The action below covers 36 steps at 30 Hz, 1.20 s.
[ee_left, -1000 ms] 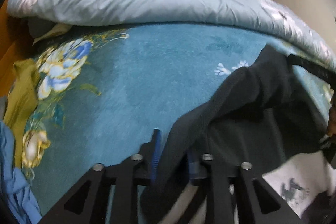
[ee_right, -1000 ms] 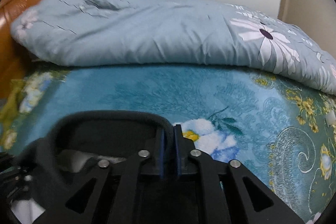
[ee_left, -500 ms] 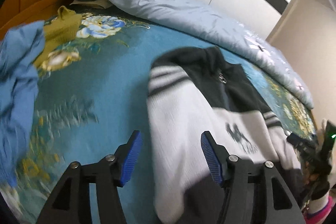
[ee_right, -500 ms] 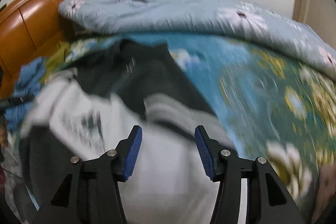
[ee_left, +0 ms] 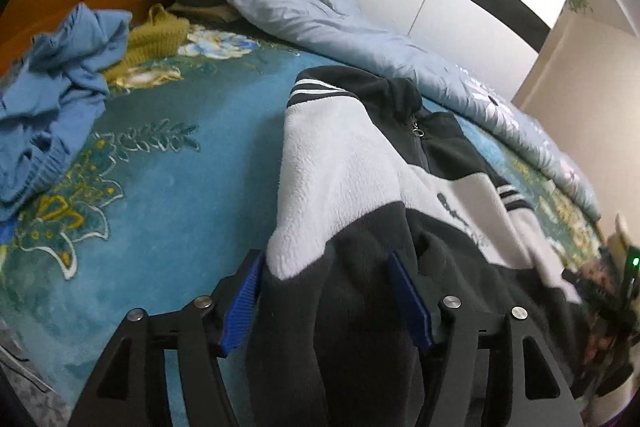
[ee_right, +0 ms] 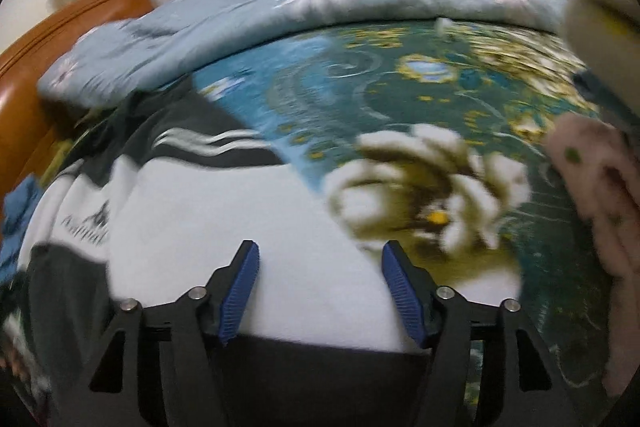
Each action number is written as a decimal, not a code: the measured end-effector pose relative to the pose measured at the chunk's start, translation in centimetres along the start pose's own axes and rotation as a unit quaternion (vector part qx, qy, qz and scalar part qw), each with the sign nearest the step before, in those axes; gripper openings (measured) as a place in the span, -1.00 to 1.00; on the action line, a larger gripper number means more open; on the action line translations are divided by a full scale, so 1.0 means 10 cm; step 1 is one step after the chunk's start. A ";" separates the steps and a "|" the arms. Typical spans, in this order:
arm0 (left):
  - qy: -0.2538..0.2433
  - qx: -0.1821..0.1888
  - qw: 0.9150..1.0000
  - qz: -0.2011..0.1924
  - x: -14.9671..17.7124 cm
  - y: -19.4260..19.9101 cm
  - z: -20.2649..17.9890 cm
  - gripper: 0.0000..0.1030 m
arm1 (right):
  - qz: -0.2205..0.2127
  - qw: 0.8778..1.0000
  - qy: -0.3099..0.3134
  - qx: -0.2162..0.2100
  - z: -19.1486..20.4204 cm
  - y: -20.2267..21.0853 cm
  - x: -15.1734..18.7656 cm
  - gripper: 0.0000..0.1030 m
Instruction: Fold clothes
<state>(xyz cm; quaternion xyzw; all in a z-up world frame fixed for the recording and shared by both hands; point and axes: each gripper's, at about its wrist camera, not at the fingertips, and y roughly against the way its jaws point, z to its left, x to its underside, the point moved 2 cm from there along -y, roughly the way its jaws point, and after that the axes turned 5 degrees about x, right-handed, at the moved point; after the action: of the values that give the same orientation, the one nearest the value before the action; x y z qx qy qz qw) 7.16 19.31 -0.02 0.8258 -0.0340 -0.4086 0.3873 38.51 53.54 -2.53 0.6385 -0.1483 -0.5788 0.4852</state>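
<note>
A black-and-white fleece zip jacket (ee_left: pixel 360 163) lies spread on the teal floral bed (ee_left: pixel 168 179). Left tongs (ee_left: pixel 328 291) and right tongs (ee_right: pixel 320 287) are released and widening, straddling its hem at 6 o'clock; a crumpled blue garment (ee_left: pixel 52 99) lies at 9 o'clock.

left hand-held gripper (ee_left: pixel 326 293), right hand-held gripper (ee_right: pixel 320 287): jaws opening, angled down.

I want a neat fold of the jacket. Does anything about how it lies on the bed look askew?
Yes. The black-and-white fleece jacket lies spread but not flat: its dark lower part is rumpled into ridges near the left gripper. Its collar is bunched up by the zipper pull.
</note>
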 end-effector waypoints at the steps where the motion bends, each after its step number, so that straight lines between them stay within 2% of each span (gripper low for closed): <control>1: -0.003 0.001 1.000 -0.001 0.03 0.01 -0.01 0.32 | 0.006 1.000 -0.012 0.003 -0.05 -0.03 0.00 0.31; 8: 0.015 0.019 1.000 0.000 0.05 -0.01 0.03 0.33 | 0.015 1.000 0.012 0.022 0.03 -0.10 0.01 0.35; 10: 0.023 0.027 0.999 0.000 0.06 0.00 0.06 0.33 | 0.010 0.999 0.026 0.027 0.08 -0.08 0.04 0.29; 12: 0.028 0.033 0.999 0.002 0.07 0.00 0.08 0.34 | 0.005 0.999 0.040 0.030 0.15 -0.06 0.07 -0.35; 13: 0.031 0.036 0.999 0.005 0.07 -0.01 0.08 0.34 | 0.003 0.999 0.046 0.027 0.18 -0.05 0.07 -0.49; 14: 0.034 0.040 0.999 0.007 0.08 -0.02 0.09 0.35 | 0.000 0.998 0.053 0.025 0.22 -0.02 0.06 -0.77; 15: 0.038 0.044 0.998 0.007 0.08 -0.03 0.10 0.35 | -0.004 0.998 0.062 0.026 0.25 0.01 0.05 -0.80; 20: 0.041 0.048 0.998 0.001 0.07 0.03 0.17 0.36 | -0.052 0.987 0.115 0.103 0.31 0.23 -0.19 -0.84; 23: 0.041 0.040 0.998 -0.009 0.07 0.10 0.21 0.36 | -0.094 0.971 0.110 0.192 0.18 0.28 -0.54 -0.85; 26: 0.049 0.035 0.998 -0.008 0.06 0.10 0.30 0.36 | -0.097 0.963 0.090 0.236 0.07 0.15 -0.83 -0.85; 30: 0.076 0.055 0.996 0.009 0.08 0.03 0.42 0.36 | -0.070 0.971 0.067 0.218 0.09 -0.09 -0.82 -0.85; 34: 0.079 0.068 0.994 0.015 0.09 0.00 0.43 0.36 | -0.108 0.968 0.067 0.217 0.20 0.00 -0.69 -0.76; 35: 0.076 0.069 0.995 0.015 0.09 0.00 0.42 0.35 | -0.121 0.966 0.065 0.220 0.23 0.07 -0.69 -0.55; 36: 0.076 0.073 0.994 0.015 0.09 0.00 0.41 0.32 | -0.142 0.962 0.062 0.224 0.27 0.18 -0.68 -0.23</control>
<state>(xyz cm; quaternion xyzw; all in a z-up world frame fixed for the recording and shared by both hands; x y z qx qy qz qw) 4.91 16.48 -2.13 0.8797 -0.0463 -0.3357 0.3336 34.88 56.57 3.30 0.7798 -0.1514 -0.5530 0.2512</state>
